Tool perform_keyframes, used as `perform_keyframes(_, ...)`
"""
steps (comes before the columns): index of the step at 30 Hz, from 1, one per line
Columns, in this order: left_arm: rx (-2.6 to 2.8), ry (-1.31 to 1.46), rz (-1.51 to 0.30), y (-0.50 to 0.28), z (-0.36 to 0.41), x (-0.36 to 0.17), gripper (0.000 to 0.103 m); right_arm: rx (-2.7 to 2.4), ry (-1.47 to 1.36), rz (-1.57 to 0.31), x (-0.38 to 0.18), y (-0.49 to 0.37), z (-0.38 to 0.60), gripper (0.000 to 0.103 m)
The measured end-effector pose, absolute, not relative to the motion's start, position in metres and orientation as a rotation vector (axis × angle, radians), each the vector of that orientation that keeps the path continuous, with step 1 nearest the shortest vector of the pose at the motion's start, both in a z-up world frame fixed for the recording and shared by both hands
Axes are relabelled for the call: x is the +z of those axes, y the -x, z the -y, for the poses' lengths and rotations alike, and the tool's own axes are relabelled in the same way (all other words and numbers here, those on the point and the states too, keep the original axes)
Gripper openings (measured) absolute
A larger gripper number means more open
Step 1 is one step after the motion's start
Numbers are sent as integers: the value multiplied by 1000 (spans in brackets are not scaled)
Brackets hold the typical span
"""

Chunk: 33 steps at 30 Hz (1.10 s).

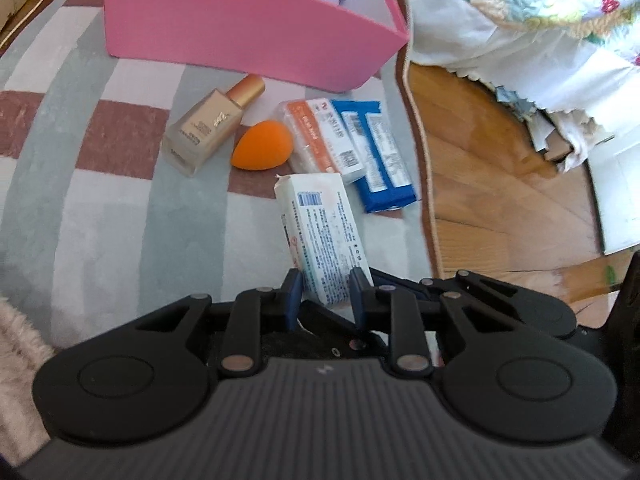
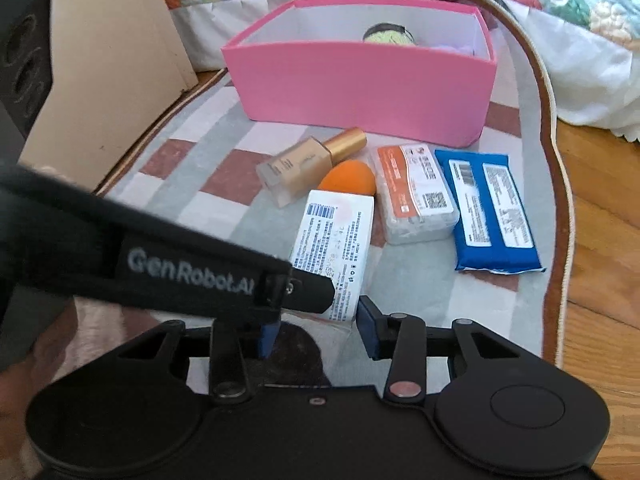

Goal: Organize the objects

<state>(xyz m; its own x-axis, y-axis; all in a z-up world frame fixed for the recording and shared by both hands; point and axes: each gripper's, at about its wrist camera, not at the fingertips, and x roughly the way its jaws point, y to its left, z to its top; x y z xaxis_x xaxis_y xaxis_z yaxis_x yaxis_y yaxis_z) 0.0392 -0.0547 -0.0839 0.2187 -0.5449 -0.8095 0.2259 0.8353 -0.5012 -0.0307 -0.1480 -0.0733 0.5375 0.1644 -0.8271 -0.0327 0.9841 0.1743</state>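
claw tilted down, clamping white packet

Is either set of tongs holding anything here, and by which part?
The left tongs grip the white packet by its near end, one pad on each long edge. The right tongs stand apart beside that end; whether they touch it cannot be told.

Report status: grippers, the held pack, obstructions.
Left gripper shut on white pack. Right gripper open, empty. Pink box ahead, path unobstructed.

Pink box, orange sponge, blue pack, checked rug.
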Motion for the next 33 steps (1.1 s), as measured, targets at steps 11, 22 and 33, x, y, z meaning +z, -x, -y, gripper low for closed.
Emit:
perform_keyframes(11,-546,245,-1132,-34,40,-12,23,166,-48,-880,-16,31,137,46)
perform_keyframes(22,-529,228,-951,-57,21,66,24,140,40,-690,54,8,122,46)
perform_keyframes(33,-476,252,-895,-135,-2,104,23,161,70,-648,91,-75,110,46)
